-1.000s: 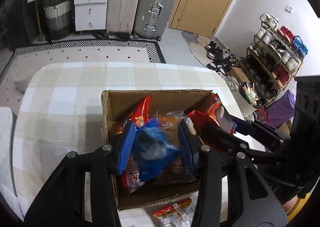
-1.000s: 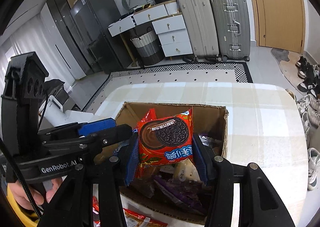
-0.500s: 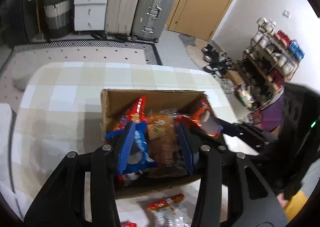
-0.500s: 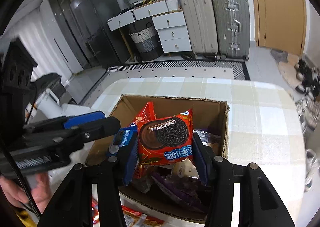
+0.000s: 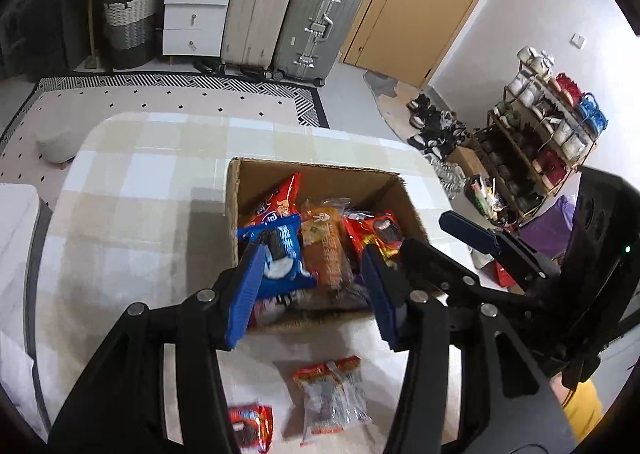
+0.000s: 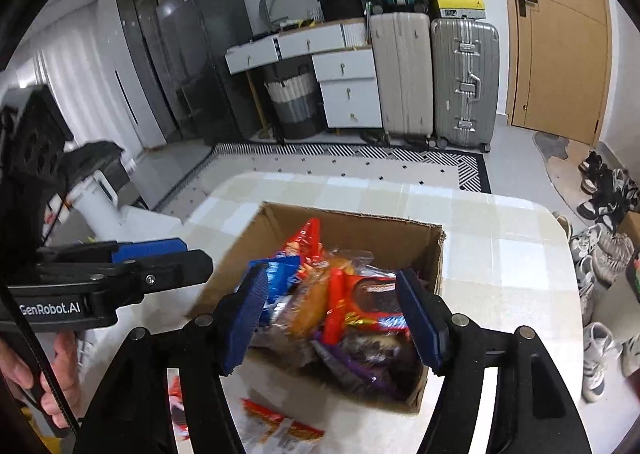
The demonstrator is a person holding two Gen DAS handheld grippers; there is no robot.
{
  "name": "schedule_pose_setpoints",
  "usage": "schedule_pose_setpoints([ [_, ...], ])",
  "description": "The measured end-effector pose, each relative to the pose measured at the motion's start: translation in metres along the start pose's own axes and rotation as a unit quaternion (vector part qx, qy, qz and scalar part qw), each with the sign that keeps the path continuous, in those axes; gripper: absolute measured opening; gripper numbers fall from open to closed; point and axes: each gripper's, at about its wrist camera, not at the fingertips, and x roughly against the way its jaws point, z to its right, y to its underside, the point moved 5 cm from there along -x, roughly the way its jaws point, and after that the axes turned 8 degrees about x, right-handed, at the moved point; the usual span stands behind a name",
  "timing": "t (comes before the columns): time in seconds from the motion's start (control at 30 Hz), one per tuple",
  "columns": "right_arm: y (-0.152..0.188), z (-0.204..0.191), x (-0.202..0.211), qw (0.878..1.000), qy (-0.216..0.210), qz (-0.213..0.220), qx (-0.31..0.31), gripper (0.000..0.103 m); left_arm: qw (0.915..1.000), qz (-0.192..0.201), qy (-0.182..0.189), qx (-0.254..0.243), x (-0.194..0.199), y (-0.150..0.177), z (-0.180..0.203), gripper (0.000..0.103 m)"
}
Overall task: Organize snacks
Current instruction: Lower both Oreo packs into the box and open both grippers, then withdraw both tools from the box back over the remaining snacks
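- Left hand-held gripper point(image 5: 312, 286): spread, nothing pinched; jaws just opened further. Blue cookie pack point(image 5: 280, 258) released upright against the cardboard box point(image 5: 320, 174) left wall, probably to save room.
- Right hand-held gripper point(image 6: 336, 314): spread, empty; jaws just opened. Red cookie pack point(image 6: 368, 306) dropped on top of the heap, right side of box.
- Box sits mid-counter point(image 5: 120, 214), nearly full, packs mostly on edge.
- Still loose on counter in front of box: clear-wrapped snack point(image 5: 332, 394), small red pack point(image 5: 250, 424). Likely next picks.
- Both grippers above the box front edge, clear of contents.
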Motion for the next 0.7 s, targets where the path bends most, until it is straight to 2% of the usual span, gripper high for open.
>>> schedule_pose_setpoints([
  [0.03, 0.001, -0.002, 0.007, 1.000, -0.002, 0.007, -0.001, 0.075, 0.9999, 0.012, 0.000, -0.001, 0.013, 0.002, 0.001, 0.049],
  [0.1, 0.002, -0.007, 0.026, 1.000, 0.004, 0.027, 0.004, 0.077, 0.9993, 0.035, -0.004, -0.011, 0.038, 0.006, 0.009, 0.063],
  [0.13, 0.003, -0.010, 0.036, 0.999, 0.007, 0.036, 0.009, 0.077, 0.9985, 0.052, -0.007, -0.015, 0.052, 0.009, 0.012, 0.066],
  [0.27, 0.006, -0.028, 0.084, 0.997, 0.004, 0.082, 0.012, 0.078, 0.9936, 0.104, -0.004, -0.044, 0.108, 0.025, 0.033, 0.071],
  [0.33, 0.007, -0.037, 0.109, 0.994, 0.000, 0.106, 0.010, 0.083, 0.9912, 0.122, -0.009, -0.051, 0.131, 0.034, 0.040, 0.079],
  [0.4, 0.010, -0.047, 0.136, 0.991, -0.002, 0.134, 0.010, 0.089, 0.9871, 0.147, -0.016, -0.061, 0.157, 0.045, 0.048, 0.081],
  [0.53, 0.020, -0.072, 0.187, 0.984, -0.016, 0.179, 0.018, 0.091, 0.9786, 0.189, -0.024, -0.077, 0.206, 0.070, 0.057, 0.082],
  [0.67, 0.035, -0.091, 0.227, 0.979, -0.018, 0.204, 0.016, 0.098, 0.9733, 0.216, -0.026, -0.074, 0.249, 0.098, 0.055, 0.087],
  [0.7, 0.040, -0.096, 0.237, 0.977, -0.016, 0.212, 0.014, 0.100, 0.9721, 0.222, -0.024, -0.072, 0.260, 0.107, 0.054, 0.093],
])
